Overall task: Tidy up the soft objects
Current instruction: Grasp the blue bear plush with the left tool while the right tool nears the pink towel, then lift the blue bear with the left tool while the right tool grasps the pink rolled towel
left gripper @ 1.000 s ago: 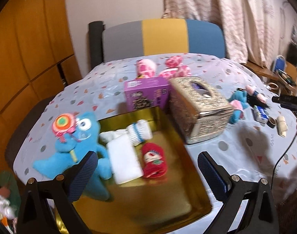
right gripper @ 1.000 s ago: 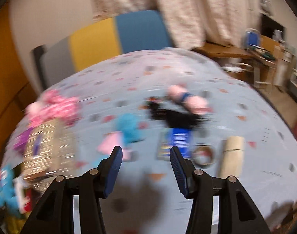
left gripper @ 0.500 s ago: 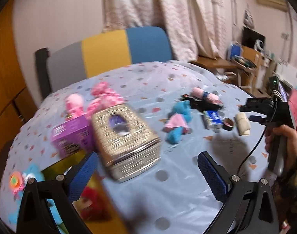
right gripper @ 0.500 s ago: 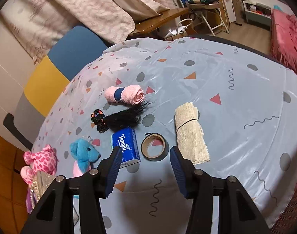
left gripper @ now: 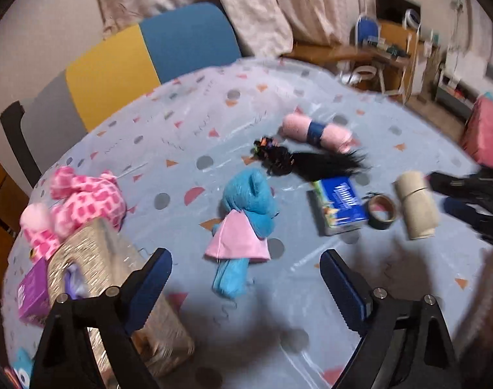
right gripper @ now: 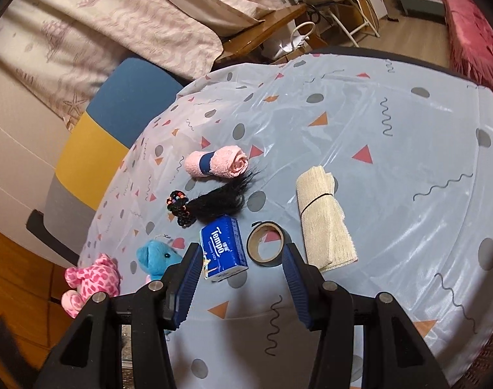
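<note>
Blue plush toy (left gripper: 248,194), pink-checked plush (left gripper: 84,199)

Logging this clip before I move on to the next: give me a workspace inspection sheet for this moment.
Surface: round table under a glossy pale-blue patterned cloth.
Job's things: blue plush toy with pink skirt; pink spotted plush; rolled pink towel with blue band; rolled cream cloth; all lying loose.
Clutter: black hairpiece with beaded ties; blue Tempo tissue pack; tape ring; glittery tissue box; purple box.
Grippers: left gripper and right gripper open, empty, above the table.
Cables: nothing seen.
Surroundings: grey-yellow-blue chair, curtain.
</note>
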Motion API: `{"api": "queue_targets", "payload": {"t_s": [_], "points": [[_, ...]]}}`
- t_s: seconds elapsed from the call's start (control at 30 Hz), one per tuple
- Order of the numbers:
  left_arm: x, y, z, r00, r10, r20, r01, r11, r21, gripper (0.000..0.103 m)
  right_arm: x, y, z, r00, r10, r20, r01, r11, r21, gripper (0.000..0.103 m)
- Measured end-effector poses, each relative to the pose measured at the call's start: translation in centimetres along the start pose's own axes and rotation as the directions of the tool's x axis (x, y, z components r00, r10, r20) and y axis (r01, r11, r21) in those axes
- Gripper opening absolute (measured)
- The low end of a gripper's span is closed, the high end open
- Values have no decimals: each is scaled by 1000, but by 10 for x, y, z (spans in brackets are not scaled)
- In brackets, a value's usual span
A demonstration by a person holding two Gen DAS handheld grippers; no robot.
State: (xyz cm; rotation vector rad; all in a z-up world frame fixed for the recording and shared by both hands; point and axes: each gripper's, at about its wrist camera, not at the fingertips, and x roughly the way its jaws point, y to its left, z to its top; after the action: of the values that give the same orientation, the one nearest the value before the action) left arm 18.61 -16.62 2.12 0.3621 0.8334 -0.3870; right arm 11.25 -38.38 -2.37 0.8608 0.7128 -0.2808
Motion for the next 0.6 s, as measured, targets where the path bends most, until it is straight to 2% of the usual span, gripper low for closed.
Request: {"api": "queue_targets", "payload": {"t_s": [0.1,0.3,0.33,0.4,0.43,0.47,0.53,0.57,0.6], "points": [[40,-10,9,998,35,-55,-33,999,25,93,3,0,-1,1000,20,-21,-20,1000,7,57],[98,-10,15,993,90,-79,-88,996,26,91,11,3,-3,997,44,-64,-44,999,0,57],[105,-9,16,992,95,-78,-93,995,24,84,12,4,-4,996,47,-71,-47,999,0,57],[117,-10,18,993,97,-68,-96,995,27,62,14,4,-5,995,54,-83,-55,999,0,57],[122,-10,19,994,92,-64,-91,996,23,40,14,4,-5,995,53,-85,-53,999,0,57],[128,-11,19,994,89,-71,-87,996,19,33,15,4,-5,995,48,-83,-49,999,-1,57],[140,-12,13,990,68,-124,-67,998,12,27,15,4,-4,996,43,-80,-43,999,-1,57],[141,-13,8,990,73,-123,-71,997,15,27,14,3,-4,996,44,-77,-44,999,-1,57],[135,-14,4,994,59,-88,-58,998,16,27,13,3,-4,996,45,-73,-45,999,-1,57]]}}
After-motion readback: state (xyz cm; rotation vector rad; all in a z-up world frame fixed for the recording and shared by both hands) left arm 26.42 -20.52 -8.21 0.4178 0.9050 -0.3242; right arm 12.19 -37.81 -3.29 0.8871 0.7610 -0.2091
